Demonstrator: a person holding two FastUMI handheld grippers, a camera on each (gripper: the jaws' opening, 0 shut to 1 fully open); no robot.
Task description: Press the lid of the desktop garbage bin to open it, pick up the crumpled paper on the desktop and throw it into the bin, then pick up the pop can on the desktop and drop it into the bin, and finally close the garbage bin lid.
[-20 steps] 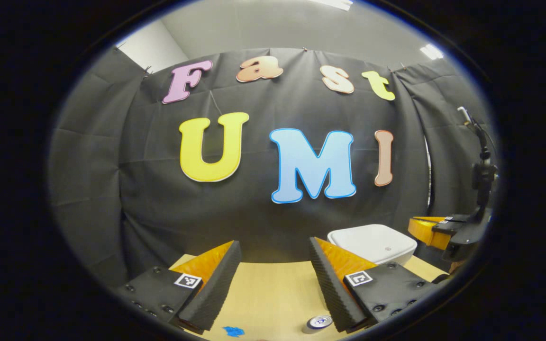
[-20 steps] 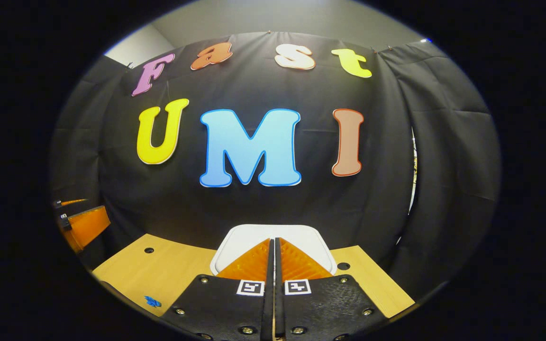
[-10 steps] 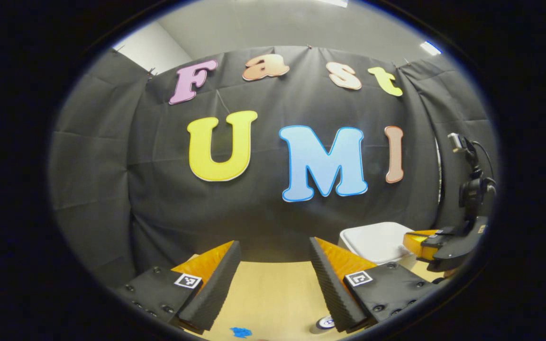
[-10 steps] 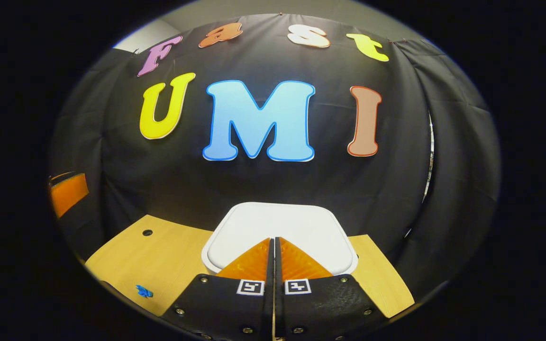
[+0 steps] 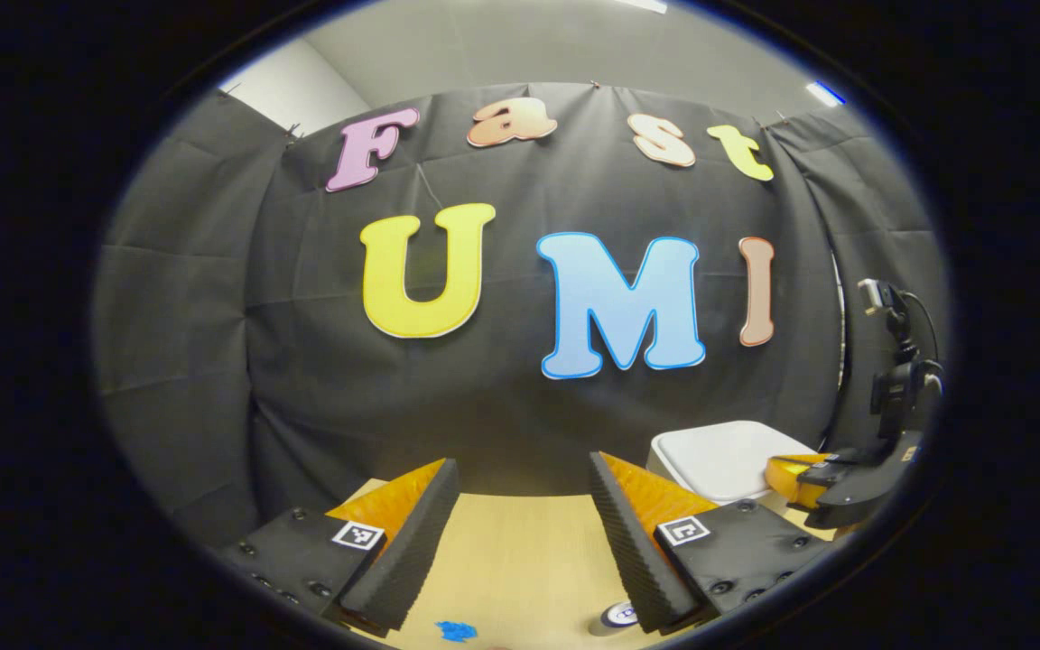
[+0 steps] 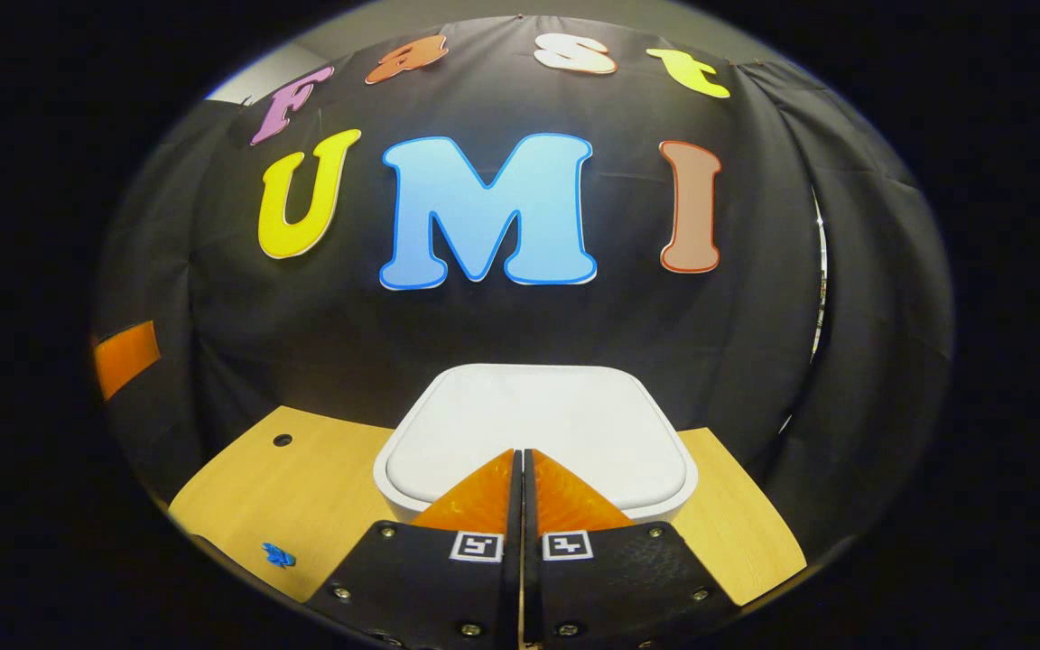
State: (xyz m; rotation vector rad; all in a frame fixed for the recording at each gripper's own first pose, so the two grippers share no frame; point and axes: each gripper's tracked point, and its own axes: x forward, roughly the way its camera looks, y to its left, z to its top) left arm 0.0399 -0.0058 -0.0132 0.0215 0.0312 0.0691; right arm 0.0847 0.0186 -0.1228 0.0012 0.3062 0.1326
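The white bin (image 6: 538, 424) stands at the back of the wooden table (image 6: 303, 487) with its lid down. My right gripper (image 6: 520, 453) is shut with nothing in it, its tips over the lid's near edge; whether they touch it I cannot tell. From the left gripper view the bin (image 5: 723, 454) lies at the right, with the right gripper (image 5: 800, 478) at its side. My left gripper (image 5: 520, 462) hangs open above the table. The pop can (image 5: 615, 616) stands below, partly hidden behind its right finger. A small blue crumpled scrap (image 5: 455, 630) lies nearby on the table.
The blue scrap (image 6: 278, 554) lies near the table's front left corner in the right gripper view. A small round hole (image 6: 282, 441) sits in the tabletop to the left of the bin. Part of the left gripper (image 6: 127, 357) shows at the far left. Black cloth walls close in behind.
My right gripper has moved forward and down toward the bin, whose lid now looks larger under its tips. The left gripper has turned slightly, so the bin sits farther right in its view.
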